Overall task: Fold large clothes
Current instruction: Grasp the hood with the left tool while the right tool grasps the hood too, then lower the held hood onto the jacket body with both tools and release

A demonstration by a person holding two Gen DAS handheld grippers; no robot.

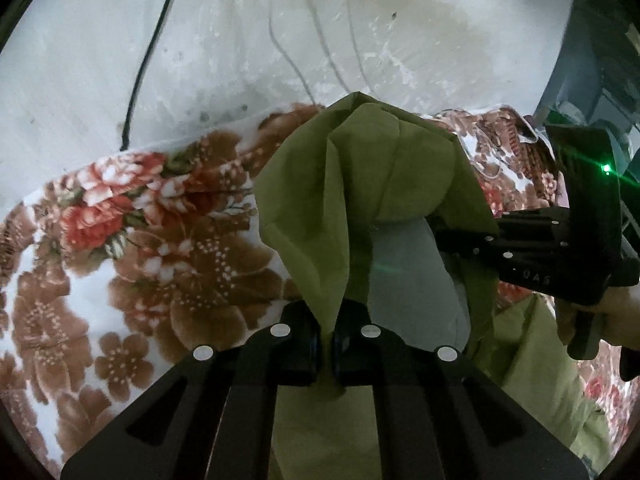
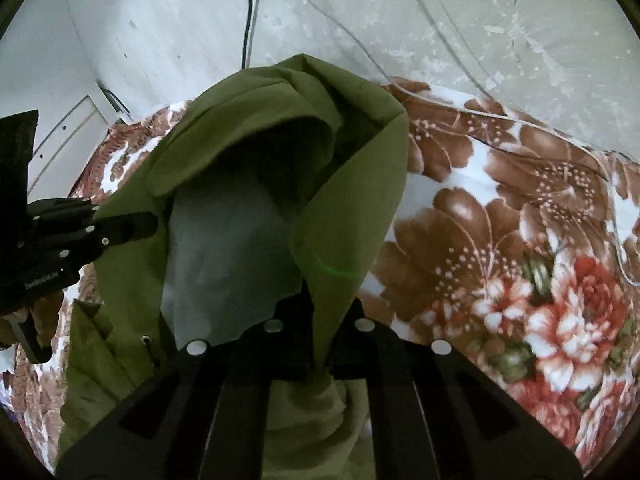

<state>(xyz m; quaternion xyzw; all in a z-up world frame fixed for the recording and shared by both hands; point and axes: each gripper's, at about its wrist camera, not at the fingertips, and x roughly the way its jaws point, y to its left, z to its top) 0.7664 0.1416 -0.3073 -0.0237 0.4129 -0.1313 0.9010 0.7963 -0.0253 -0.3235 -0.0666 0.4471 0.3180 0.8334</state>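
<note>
While both tools are raised over the bed, the left black two-finger gripper [image 1: 327,350] has its jaws pinched tight on a fold of the olive-green fabric garment with a pale grey lining [image 1: 360,184], the cloth running up from between the pads. The right black two-finger gripper [image 2: 320,344] is likewise clamped on another edge of the same garment [image 2: 352,208], which hangs between the two tools, its grey lining showing inside the drape and its lower part trailing onto the bedding. A person's hand [image 1: 616,320] grips the handle of the right tool, where a green light glows. Beneath lies a plush blanket printed with brown and red flowers on white [image 1: 120,264]. Behind: a stained whitish wall [image 1: 224,24], with a black cable [image 1: 146,56] and thin pale wires [image 2: 436,12] hanging down it.
</note>
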